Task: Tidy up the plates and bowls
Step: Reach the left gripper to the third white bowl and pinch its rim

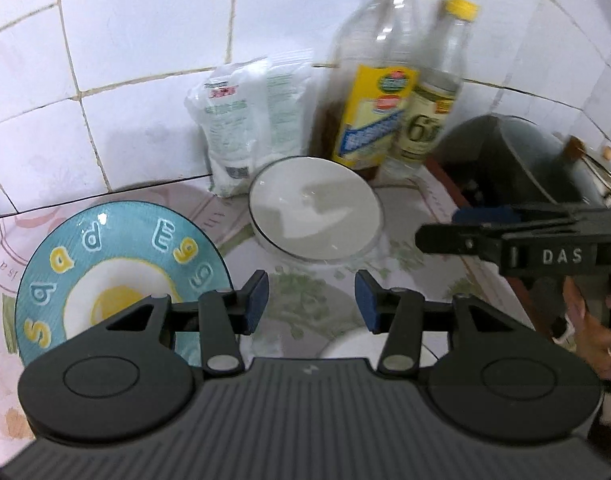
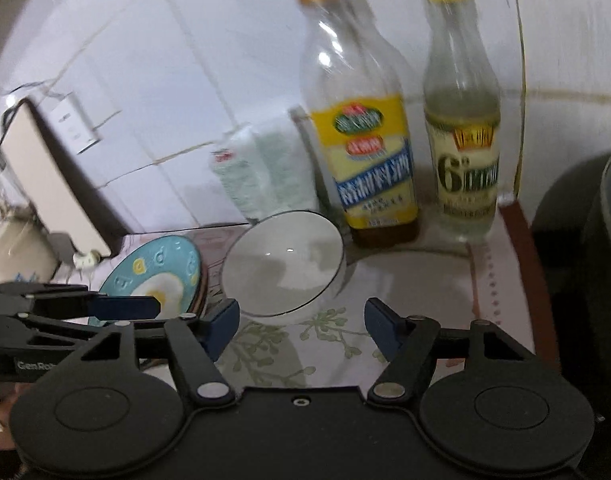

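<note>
A white bowl with a dark rim (image 1: pixel 315 216) sits on the floral tablecloth near the wall; it also shows in the right wrist view (image 2: pixel 283 262). A teal plate with letters and a fried-egg picture (image 1: pixel 117 272) lies to its left, seen too in the right wrist view (image 2: pixel 153 276). My left gripper (image 1: pixel 310 304) is open and empty, just short of the bowl. My right gripper (image 2: pixel 301 326) is open and empty, close in front of the bowl. It shows from the side in the left wrist view (image 1: pixel 457 228). Another white dish edge (image 1: pixel 353 344) peeks under my left gripper.
Two glass bottles (image 1: pixel 375 92) (image 1: pixel 433 92) and a white packet (image 1: pixel 249 120) stand against the tiled wall behind the bowl. A dark pot (image 1: pixel 517 160) sits at the right. A beige box (image 2: pixel 53 184) leans at the left wall.
</note>
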`<act>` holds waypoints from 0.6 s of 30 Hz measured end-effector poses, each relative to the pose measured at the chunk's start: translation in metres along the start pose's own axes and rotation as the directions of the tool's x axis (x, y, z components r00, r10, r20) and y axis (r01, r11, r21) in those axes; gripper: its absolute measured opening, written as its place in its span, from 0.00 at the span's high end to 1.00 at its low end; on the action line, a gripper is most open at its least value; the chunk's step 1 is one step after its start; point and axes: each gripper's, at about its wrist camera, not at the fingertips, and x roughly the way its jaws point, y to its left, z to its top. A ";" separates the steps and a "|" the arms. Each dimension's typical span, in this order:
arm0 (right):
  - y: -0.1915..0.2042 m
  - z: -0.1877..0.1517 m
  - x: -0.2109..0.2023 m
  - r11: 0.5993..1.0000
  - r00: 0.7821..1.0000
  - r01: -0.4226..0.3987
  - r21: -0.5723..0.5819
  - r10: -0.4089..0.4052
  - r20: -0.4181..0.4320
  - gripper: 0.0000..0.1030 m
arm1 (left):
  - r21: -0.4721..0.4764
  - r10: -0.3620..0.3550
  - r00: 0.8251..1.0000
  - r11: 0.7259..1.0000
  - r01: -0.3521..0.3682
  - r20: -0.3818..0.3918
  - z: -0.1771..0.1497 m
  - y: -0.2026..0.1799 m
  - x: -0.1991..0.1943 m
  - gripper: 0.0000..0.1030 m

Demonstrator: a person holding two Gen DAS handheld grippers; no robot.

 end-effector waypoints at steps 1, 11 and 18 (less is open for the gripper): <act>-0.003 0.002 0.007 1.000 1.000 0.001 0.018 -0.001 -0.013 0.29 | -0.010 0.008 1.000 1.000 -0.008 -0.008 0.004 0.003 0.006 0.55; -0.022 0.019 0.067 0.993 0.992 0.032 0.118 -0.017 -0.122 0.47 | -0.020 0.070 0.995 0.997 -0.072 -0.071 0.023 0.009 0.060 0.55; -0.027 0.027 0.091 0.986 0.983 0.035 0.165 -0.005 -0.183 0.79 | -0.026 0.085 0.992 0.996 -0.087 -0.089 0.026 0.010 0.073 0.72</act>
